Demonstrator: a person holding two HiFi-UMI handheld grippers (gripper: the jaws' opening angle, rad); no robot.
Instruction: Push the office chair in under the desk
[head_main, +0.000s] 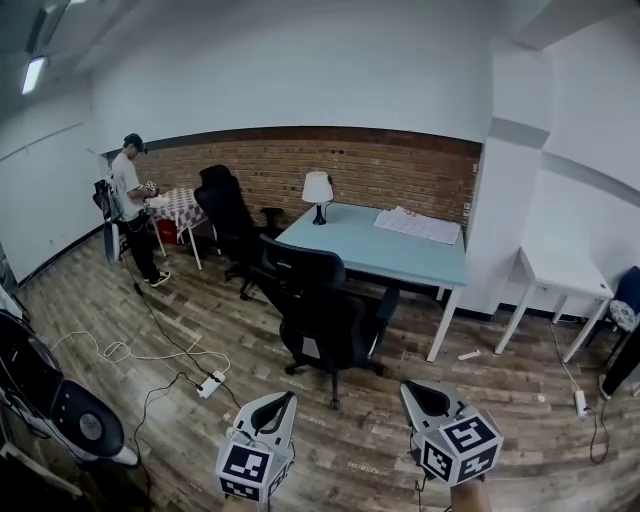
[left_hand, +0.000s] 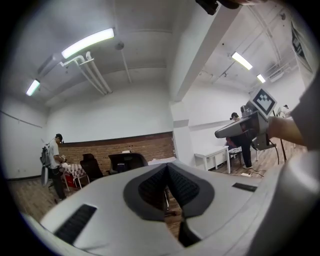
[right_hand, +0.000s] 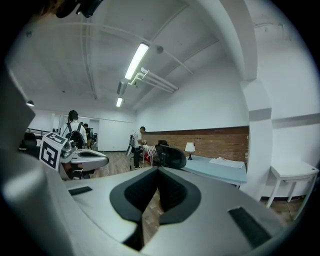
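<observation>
Office chair (head_main: 322, 305) stands pulled out from the blue bench (head_main: 400, 255). Its backrest is turned toward the person and its seat sits out in front of the bench's near edge. The push has not begun, so this looks like the approach. A second black chair (head_main: 225, 215) stands off the bench's left end, apart from the job.

The left gripper (head_main: 278, 405) and the right gripper (head_main: 422, 398) hang low in the head view, well short of the office chair, with wooden floor (head_main: 370, 440) between. Each has its jaws together on nothing, which suits pushing rather than grasping.

The next move likely calls for closing that gap and setting both grippers against the backrest, one on each side. A straight push toward the bench should then roll the seat under without swinging.
</observation>
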